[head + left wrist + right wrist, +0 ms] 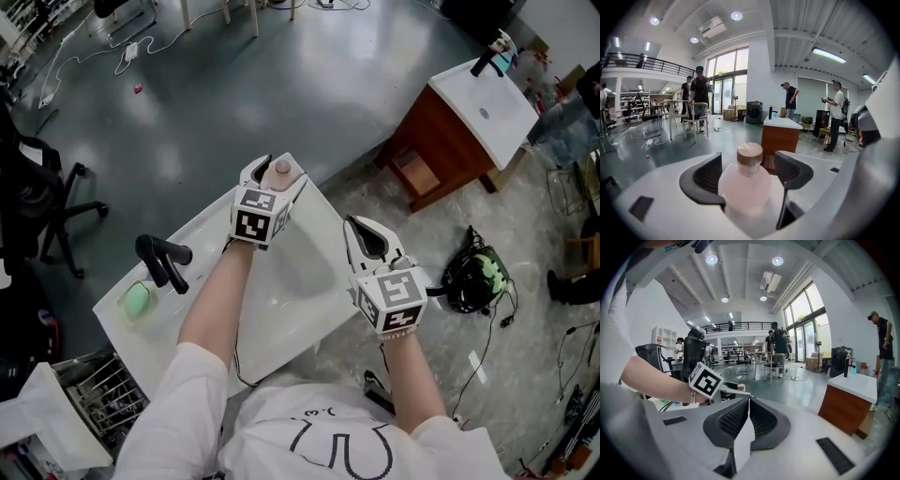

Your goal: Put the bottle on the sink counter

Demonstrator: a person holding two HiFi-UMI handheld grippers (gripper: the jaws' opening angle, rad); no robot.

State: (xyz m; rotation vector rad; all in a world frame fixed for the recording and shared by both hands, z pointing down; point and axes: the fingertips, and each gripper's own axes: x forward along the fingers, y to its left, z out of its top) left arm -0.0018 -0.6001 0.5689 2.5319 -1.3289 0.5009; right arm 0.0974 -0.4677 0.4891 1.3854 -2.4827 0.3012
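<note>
A pale pink bottle (282, 169) with a brown cap stands upright on the far corner of the white sink counter (202, 234). My left gripper (278, 175) reaches around it from the near side. In the left gripper view the bottle (747, 187) stands between the black pads (705, 180), and the jaws stand wide with a gap showing at the right pad, so the left gripper (747, 171) is open. My right gripper (361, 234) hovers over the counter's right edge beside the basin, shut and empty; its pads (736, 420) meet.
A black faucet (161, 258) and a green soap piece (137, 299) sit at the counter's left end. A second wooden vanity (483, 108) stands to the far right. An office chair (37, 197), a wire rack (98, 394) and a black bundle with cables (478, 277) surround the sink. People stand in the background.
</note>
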